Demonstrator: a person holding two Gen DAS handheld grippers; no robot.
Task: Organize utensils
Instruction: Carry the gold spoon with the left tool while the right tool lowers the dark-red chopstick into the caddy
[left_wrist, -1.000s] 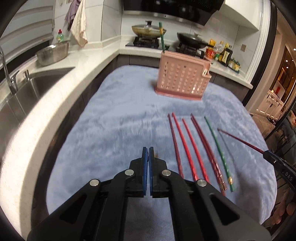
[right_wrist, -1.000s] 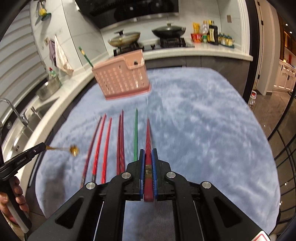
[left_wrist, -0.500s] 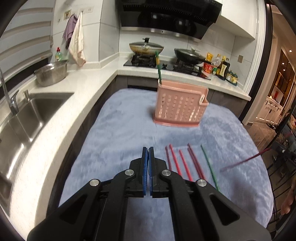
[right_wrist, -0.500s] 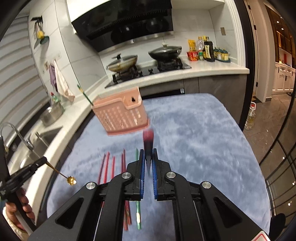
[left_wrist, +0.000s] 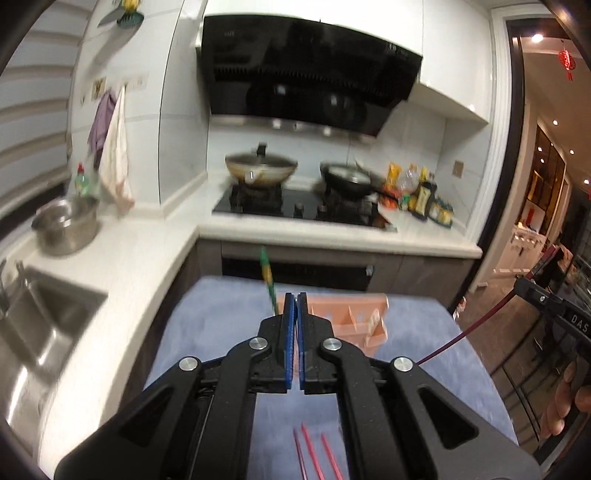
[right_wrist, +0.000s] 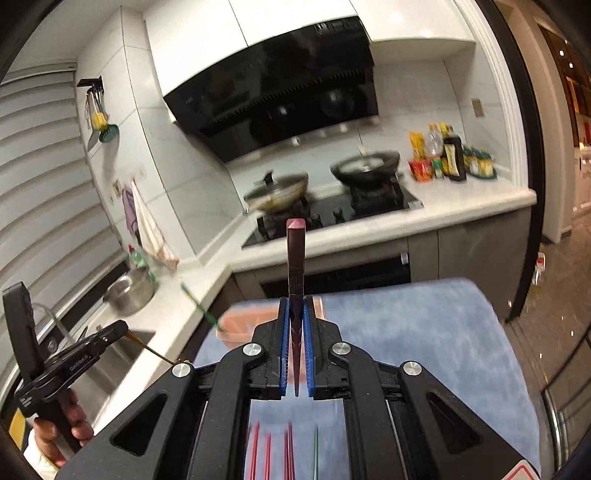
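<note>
While its blue ribbed pads press together on a dark red chopstick (right_wrist: 295, 258), the right gripper (right_wrist: 296, 314) holds that stick end-on to its camera, long axis running straight up the frame, the thick squared butt away from the lens and the tapered tip back between the jaws. The left gripper (left_wrist: 295, 306) has its blue pads closed with nothing seen between them in its own view; from the right camera a thin golden rod juts from its tip, so what it carries I cannot tell for sure. Its black side bears small white lettering, too blurred to read. Below both tools, slim red chopsticks (left_wrist: 314, 458) and a green one (right_wrist: 316, 456) lie parallel on a soft, fuzzy grey-blue cloth (right_wrist: 424, 332). Farther on stands a pink plastic basket (left_wrist: 354, 321) with inner dividers, a green chopstick (left_wrist: 267, 280) leaning upright in it. Beyond, a glossy white counter carries a black hob with two pans (left_wrist: 260, 170).
</note>
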